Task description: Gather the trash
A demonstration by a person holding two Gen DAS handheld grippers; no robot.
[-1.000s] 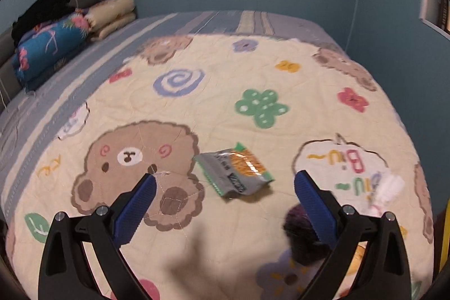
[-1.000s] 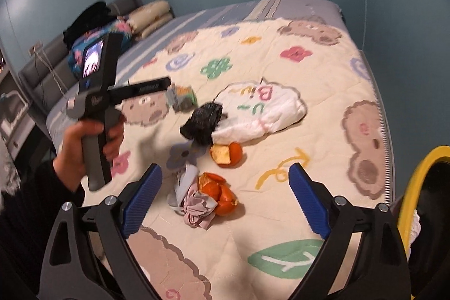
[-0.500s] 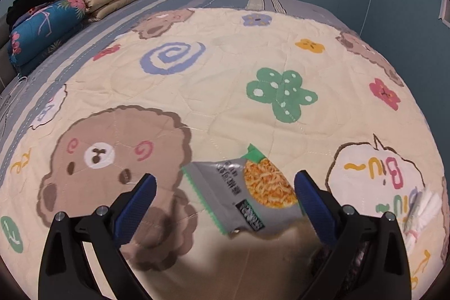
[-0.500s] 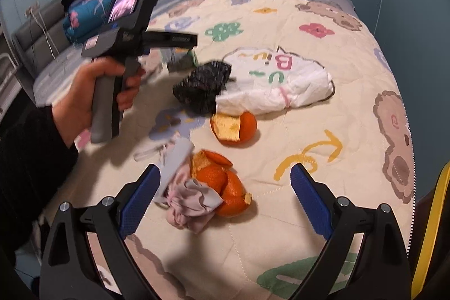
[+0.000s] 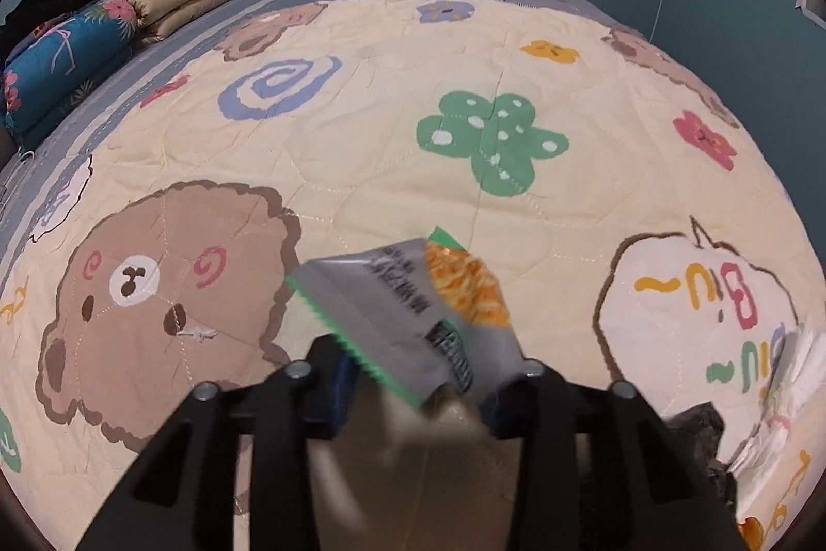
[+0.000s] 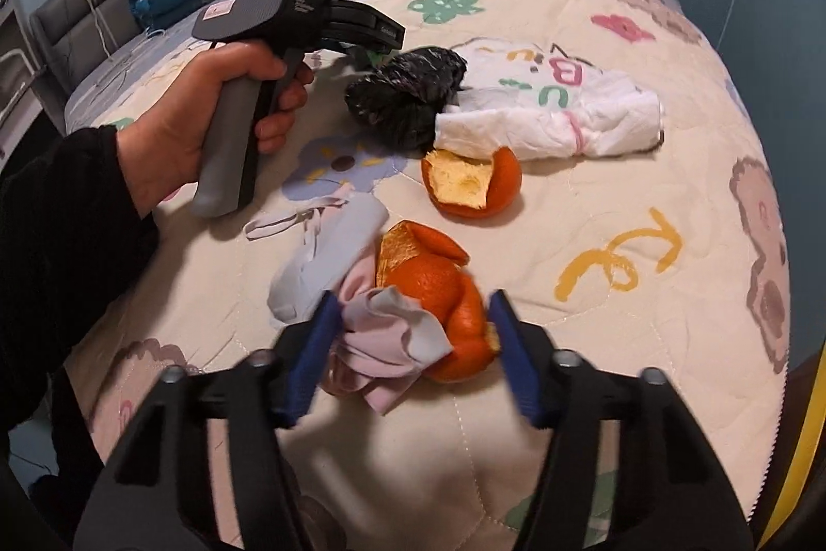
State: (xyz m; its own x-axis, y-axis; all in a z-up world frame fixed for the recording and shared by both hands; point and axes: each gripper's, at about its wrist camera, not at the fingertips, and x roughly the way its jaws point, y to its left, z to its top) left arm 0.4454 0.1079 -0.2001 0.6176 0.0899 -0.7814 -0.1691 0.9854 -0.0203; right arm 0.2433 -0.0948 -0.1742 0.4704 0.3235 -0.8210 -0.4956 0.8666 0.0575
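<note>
Between the closing jaws of the left gripper (image 5: 418, 375), at 6 o'clock in its view, sits a grey snack wrapper (image 5: 413, 313) on the bed (image 5: 361, 148); whether the pads press it yet cannot be told. At 6 o'clock in the right view, the right gripper (image 6: 413, 344) is likewise narrowing around an orange peel (image 6: 439, 293) and crumpled pink tissue (image 6: 382, 339). Farther, toward 12, lie another peel (image 6: 472, 182), a black bag (image 6: 402, 96) and white paper (image 6: 557, 112). At 10 o'clock a hand (image 6: 206, 122) holds the left gripper's handle.
</note>
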